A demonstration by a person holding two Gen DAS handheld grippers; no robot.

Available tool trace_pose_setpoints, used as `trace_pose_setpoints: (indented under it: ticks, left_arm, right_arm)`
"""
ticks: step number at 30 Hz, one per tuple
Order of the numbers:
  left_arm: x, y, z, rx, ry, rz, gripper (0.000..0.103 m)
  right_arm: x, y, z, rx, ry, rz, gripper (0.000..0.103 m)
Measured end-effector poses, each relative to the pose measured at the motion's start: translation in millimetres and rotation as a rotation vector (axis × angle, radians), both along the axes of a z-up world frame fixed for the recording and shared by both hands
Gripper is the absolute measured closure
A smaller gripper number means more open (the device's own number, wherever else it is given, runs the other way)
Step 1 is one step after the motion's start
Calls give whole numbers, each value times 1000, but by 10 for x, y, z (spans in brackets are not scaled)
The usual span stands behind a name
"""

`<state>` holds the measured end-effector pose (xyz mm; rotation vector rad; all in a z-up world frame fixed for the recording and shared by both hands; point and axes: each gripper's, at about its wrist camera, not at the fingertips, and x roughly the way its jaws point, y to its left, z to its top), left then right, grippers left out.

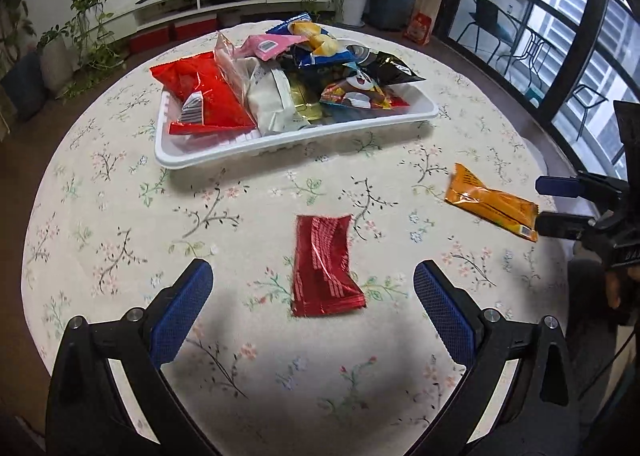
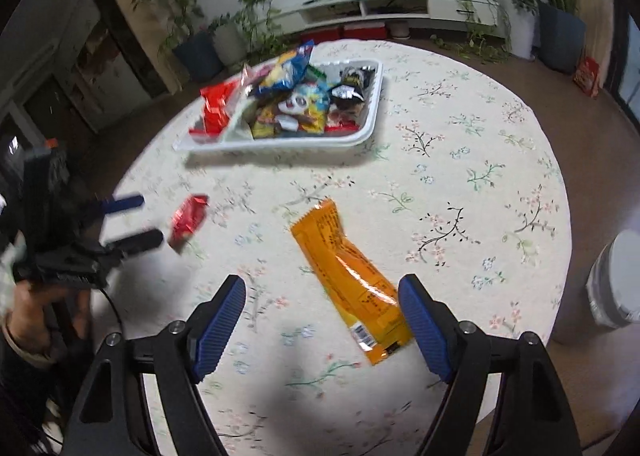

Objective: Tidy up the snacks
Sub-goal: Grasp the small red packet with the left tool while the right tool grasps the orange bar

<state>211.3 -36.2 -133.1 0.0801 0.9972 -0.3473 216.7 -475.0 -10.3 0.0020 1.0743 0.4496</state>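
Observation:
A dark red foil snack packet lies flat on the floral tablecloth, just ahead of and between the fingers of my open, empty left gripper. It shows small at the left of the right wrist view. An orange snack packet lies on the cloth, its near end between the fingers of my open, empty right gripper; it also shows at the right of the left wrist view. A white tray piled with several snack bags stands at the far side, also in the right wrist view.
The round table's edge curves close on both sides. A white bucket-like container stands off the table at the right. The right gripper shows at the right of the left wrist view; the left gripper shows at the left of the right wrist view. Plants and a TV cabinet stand behind.

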Motion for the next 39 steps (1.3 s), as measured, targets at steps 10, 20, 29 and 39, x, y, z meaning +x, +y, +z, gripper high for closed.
trace_pose_setpoints:
  ticks: [10, 20, 29, 39]
  left_arm:
    - [257, -96, -182, 74, 63, -49, 2]
    - [415, -109, -331, 72, 119, -43, 39]
    - [374, -176, -323, 96, 120, -86, 57]
    - [340, -215, -303, 93, 134, -125, 74]
  right_arm:
    - [233, 124, -176, -129, 31, 142, 22]
    - [311, 172, -346, -186, 84, 199, 30]
    - [326, 234, -357, -231, 93, 220, 38]
    - [339, 292, -340, -239, 105, 224, 54]
